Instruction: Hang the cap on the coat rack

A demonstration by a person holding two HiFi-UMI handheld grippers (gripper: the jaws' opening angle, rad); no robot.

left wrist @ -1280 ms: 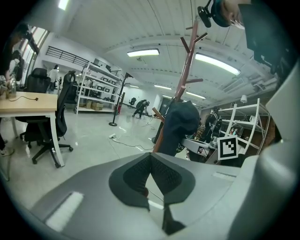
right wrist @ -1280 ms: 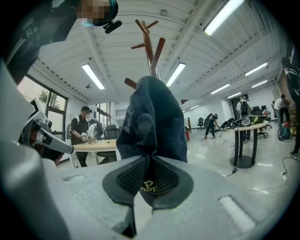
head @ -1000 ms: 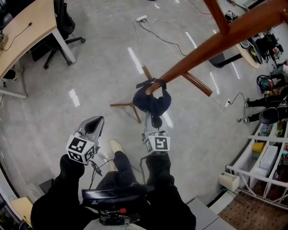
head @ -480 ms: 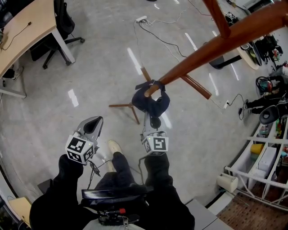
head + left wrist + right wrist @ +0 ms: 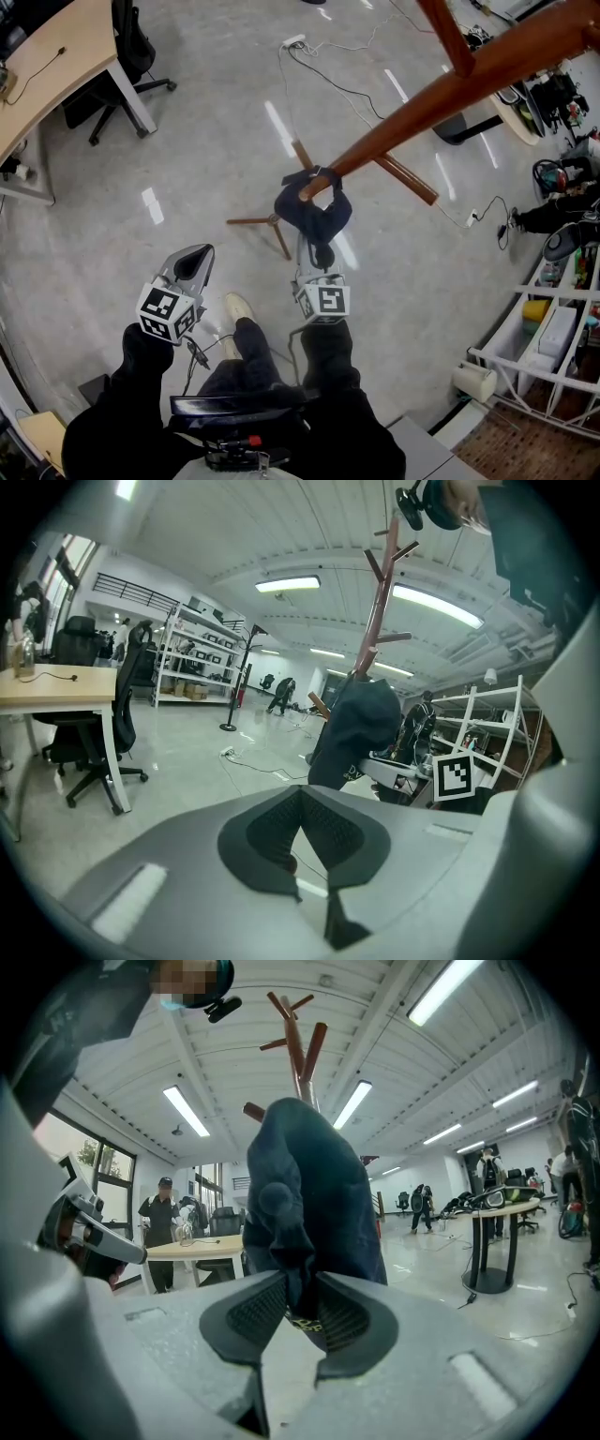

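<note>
A dark navy cap (image 5: 314,211) hangs on the end of a lower peg (image 5: 306,194) of the brown wooden coat rack (image 5: 441,94). My right gripper (image 5: 317,255) sits just below the cap. In the right gripper view the cap (image 5: 314,1185) fills the middle, and its lower edge still lies between the jaws of the right gripper (image 5: 300,1283), which are opening and no longer pinch the fabric. My left gripper (image 5: 195,255) hangs apart to the left, shut and empty. From the left gripper (image 5: 300,794) the cap (image 5: 361,724) shows on the rack (image 5: 380,592).
The rack's splayed feet (image 5: 272,225) stand on the glossy floor under the cap. A desk (image 5: 56,56) and an office chair (image 5: 131,47) are at the far left. Cables (image 5: 319,66) trail across the floor, and white shelving (image 5: 544,328) stands at the right.
The cap stays on the peg and has barely shifted in the view. Neither gripper has visibly moved.
</note>
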